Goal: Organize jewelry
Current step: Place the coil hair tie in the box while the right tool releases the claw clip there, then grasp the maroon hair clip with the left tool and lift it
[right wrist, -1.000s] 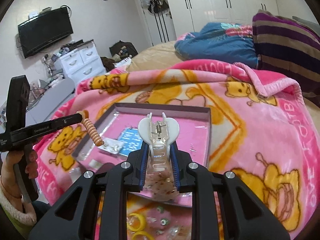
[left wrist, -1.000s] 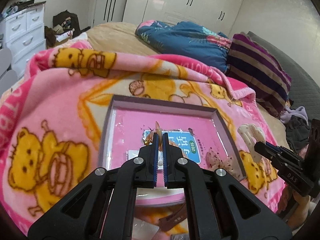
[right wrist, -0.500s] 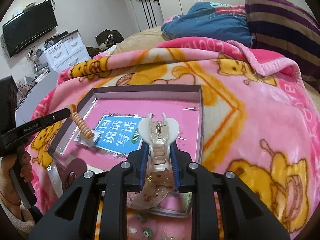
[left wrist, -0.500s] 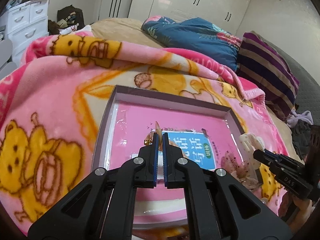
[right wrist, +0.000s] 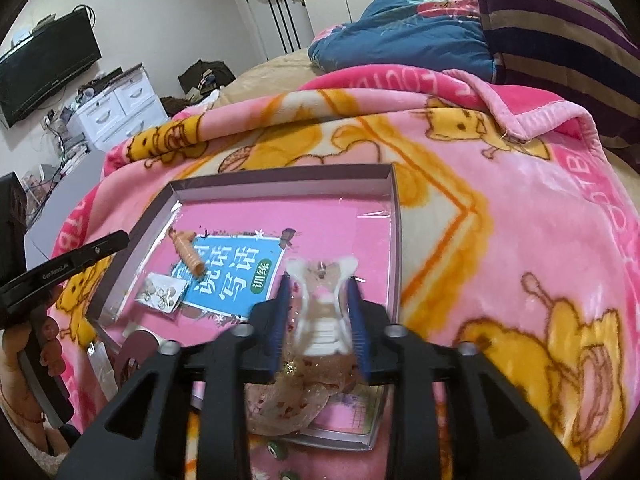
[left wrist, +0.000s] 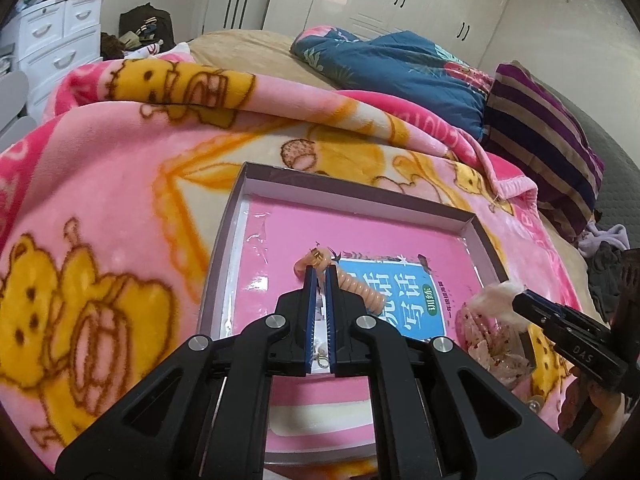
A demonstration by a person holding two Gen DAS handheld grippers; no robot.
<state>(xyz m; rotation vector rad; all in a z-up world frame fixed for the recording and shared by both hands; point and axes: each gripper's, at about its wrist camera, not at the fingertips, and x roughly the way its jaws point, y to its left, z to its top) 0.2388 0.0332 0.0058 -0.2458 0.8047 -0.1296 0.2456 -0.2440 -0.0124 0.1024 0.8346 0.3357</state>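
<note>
A shallow pink-lined box [left wrist: 486,236] lies on the bear blanket; its far wall also shows in the right wrist view [right wrist: 280,184]. An orange spiral hair tie [left wrist: 360,285] lies in it, seen too in the right wrist view [right wrist: 188,254]. My left gripper [left wrist: 319,276] hovers just over it, jaws slightly apart, holding nothing. My right gripper [right wrist: 318,300] has its jaws spread around a white claw hair clip [right wrist: 320,312], which rests on a floral fabric piece [right wrist: 292,404] at the box's near right. A small earring packet [right wrist: 160,292] lies by the hair tie.
A blue pillow [left wrist: 396,64] and a striped pillow [left wrist: 544,140] lie beyond the box. White drawers [right wrist: 116,108] and a TV [right wrist: 44,68] stand at the left. Small loose beads [right wrist: 276,450] lie on the blanket below the box.
The left gripper has let the spiral hair tie drop into the box and drawn back. The right gripper has lowered the claw clip into the box and its jaws have spread.
</note>
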